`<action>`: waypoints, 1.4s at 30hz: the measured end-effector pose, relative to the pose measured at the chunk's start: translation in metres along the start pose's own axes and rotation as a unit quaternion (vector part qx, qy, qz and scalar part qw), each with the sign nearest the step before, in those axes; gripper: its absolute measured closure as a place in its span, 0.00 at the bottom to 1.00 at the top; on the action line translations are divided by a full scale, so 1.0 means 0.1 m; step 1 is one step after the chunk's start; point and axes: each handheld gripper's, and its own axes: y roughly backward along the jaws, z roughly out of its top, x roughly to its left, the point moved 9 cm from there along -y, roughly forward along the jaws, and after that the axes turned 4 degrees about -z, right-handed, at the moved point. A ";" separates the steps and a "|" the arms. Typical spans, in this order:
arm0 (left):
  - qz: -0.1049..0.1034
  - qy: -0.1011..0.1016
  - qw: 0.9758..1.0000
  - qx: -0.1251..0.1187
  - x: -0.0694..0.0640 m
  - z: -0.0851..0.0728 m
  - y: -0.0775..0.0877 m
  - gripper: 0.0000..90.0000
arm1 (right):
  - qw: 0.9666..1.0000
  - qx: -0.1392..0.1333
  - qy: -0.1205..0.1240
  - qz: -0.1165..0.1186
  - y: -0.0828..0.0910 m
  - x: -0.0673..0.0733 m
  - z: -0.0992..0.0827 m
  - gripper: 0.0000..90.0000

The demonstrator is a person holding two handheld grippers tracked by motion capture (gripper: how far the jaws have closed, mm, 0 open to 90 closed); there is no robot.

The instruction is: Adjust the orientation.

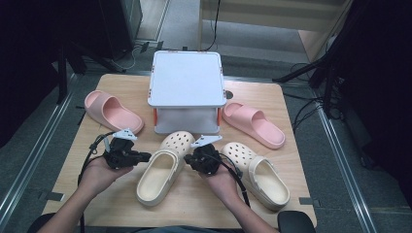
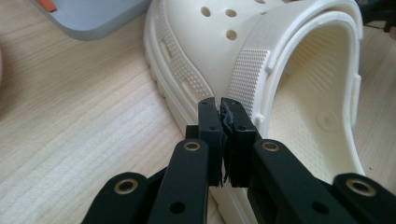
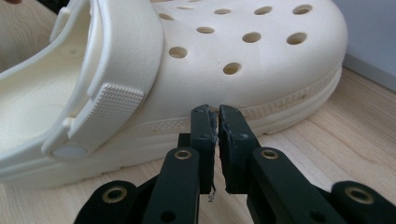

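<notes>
1. High view puts the left cream clog (image 1: 159, 175) at the table's (image 1: 87, 141) front centre, between my grippers.
2. My left gripper (image 1: 145, 156) is clenched empty at its outer side; my right gripper (image 1: 189, 158) flanks its other side, almost closed, nothing between.
3. I judge nothing done yet: the right cream clog (image 1: 257, 174), both pink slides (image 1: 112, 111) and the white rack (image 1: 187, 90) await.
</notes>
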 end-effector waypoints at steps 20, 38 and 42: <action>-0.003 -0.011 0.999 -0.031 -0.14 0.08 -0.01 0.83 | 1.000 -0.011 -0.025 -0.010 0.02 -0.17 0.11 0.92; -0.018 -0.015 0.998 -0.053 -0.03 0.58 0.31 0.72 | 0.998 -0.060 -0.033 -0.006 0.39 -0.08 0.21 0.72; -0.011 -0.020 0.998 -0.056 0.02 0.73 0.38 0.72 | 0.997 -0.069 -0.030 0.005 0.48 -0.04 0.23 0.69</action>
